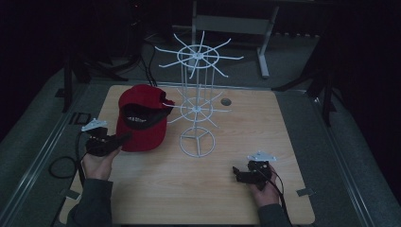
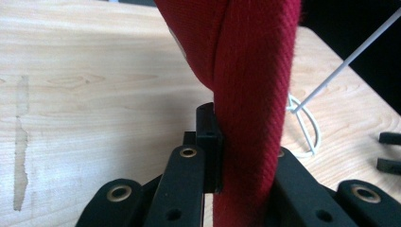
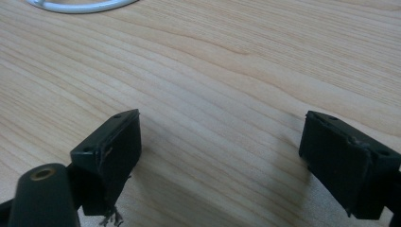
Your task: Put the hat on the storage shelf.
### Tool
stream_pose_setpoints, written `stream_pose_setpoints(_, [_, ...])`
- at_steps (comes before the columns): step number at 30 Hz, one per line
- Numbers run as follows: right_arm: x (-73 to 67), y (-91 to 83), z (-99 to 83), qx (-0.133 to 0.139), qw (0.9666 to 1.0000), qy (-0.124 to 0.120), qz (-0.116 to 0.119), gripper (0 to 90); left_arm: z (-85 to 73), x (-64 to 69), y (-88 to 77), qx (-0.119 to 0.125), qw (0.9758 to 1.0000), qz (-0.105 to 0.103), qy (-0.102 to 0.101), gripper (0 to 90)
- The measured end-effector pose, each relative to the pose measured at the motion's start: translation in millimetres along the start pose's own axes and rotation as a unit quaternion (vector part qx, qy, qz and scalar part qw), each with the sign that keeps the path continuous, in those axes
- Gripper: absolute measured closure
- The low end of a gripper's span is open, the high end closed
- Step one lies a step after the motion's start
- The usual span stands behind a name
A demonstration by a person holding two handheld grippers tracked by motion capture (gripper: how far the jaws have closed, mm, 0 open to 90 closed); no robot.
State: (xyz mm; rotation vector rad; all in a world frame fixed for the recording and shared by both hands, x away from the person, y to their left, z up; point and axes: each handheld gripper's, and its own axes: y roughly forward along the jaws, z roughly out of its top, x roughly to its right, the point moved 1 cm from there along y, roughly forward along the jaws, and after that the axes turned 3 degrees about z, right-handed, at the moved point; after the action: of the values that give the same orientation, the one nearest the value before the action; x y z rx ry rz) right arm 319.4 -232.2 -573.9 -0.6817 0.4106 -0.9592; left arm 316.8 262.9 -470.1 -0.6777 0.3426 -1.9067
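Observation:
A red cap (image 1: 142, 120) hangs by its back on a lower arm of the white wire rack (image 1: 197, 109), brim toward the table's left front. My left gripper (image 1: 124, 138) is shut on the brim's edge; in the left gripper view the red fabric (image 2: 250, 94) runs upright between the black jaws of the left gripper (image 2: 246, 156). My right gripper (image 1: 238, 174) rests low at the front right, open, with bare wood between its fingers (image 3: 113, 151); the right gripper (image 3: 222, 156) holds nothing.
The rack's round base (image 1: 196, 141) stands mid-table, its ring (image 3: 80, 5) just ahead of the right gripper. A small round grommet (image 1: 226, 101) lies at the back of the wooden table (image 1: 227, 198). A black cable loops (image 1: 61, 166) off the left edge.

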Motion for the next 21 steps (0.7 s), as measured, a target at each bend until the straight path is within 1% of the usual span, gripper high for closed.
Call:
stream_pose_setpoints(2, [0.0, 0.0, 0.0, 0.000, 1.0000, 0.000, 0.000, 13.5, 1.0, -0.1, -1.3, 0.003, 1.0000, 0.000, 0.000, 85.7])
stream_pose_setpoints(3, [0.0, 0.0, 0.0, 0.000, 1.0000, 0.000, 0.000, 13.5, 3.9, 0.8, -5.4, 0.014, 0.9999, 0.001, -0.002, 85.7])
stream_pose_setpoints(4, [0.1, 0.0, 0.0, 0.000, 1.0000, -0.001, 0.000, 13.4, 4.9, 0.9, -6.7, 0.016, 0.9999, 0.001, -0.002, 85.8])
stream_pose_setpoints(11, [0.1, 0.0, 0.0, 0.000, 1.0000, -0.001, 0.000, 13.4, 12.2, 1.9, -14.1, 0.030, 0.9995, 0.003, -0.004, 85.7])
stream_pose_setpoints(13, [0.1, 0.0, 0.0, 0.000, 1.0000, -0.001, 0.000, 13.4, 14.0, 2.4, -16.1, 0.034, 0.9994, 0.006, -0.004, 85.7])
stream_pose_setpoints(21, [0.0, 0.0, 0.1, 0.000, 1.0000, 0.000, 0.000, 13.5, 21.8, 5.1, -24.1, 0.050, 0.9987, 0.007, -0.002, 85.7])
